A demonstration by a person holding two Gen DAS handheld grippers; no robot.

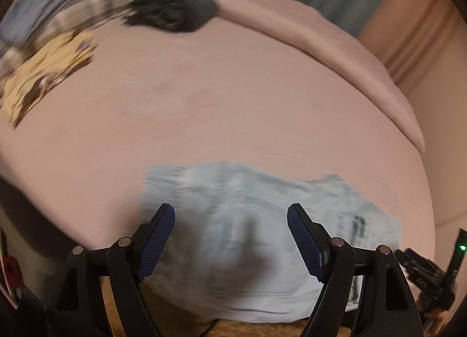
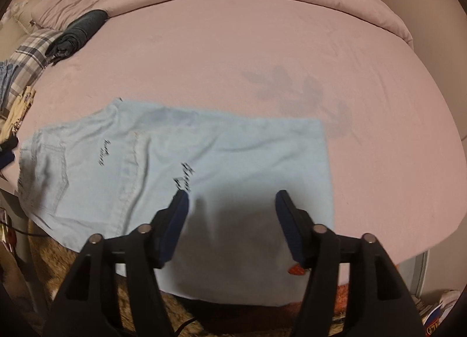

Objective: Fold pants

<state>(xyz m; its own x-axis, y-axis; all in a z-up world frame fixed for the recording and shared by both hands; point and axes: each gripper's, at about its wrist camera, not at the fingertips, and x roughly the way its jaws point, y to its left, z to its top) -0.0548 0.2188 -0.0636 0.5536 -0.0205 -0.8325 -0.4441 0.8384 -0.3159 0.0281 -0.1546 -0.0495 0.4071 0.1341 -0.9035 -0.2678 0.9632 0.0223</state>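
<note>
The pants (image 2: 181,179) were pale blue cloth, matt, with stitched seams and soft creases. The bed (image 2: 262,45) carried a matt pink sheet of smooth, faintly napped fabric. Each claw, left (image 1: 230,237) and right (image 2: 232,220), was black matt plastic with ribbed dark blue pads (image 1: 303,243) and bright metal pivot pins. A folded dark garment (image 2: 78,33) looked like coarser matt cloth.

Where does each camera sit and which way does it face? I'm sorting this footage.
Left wrist: behind the open left gripper, angled down at the pants on the bed.
Right wrist: behind the open right gripper, angled down over the same pants.
Shared: pants, bed, dark folded clothes.
</note>
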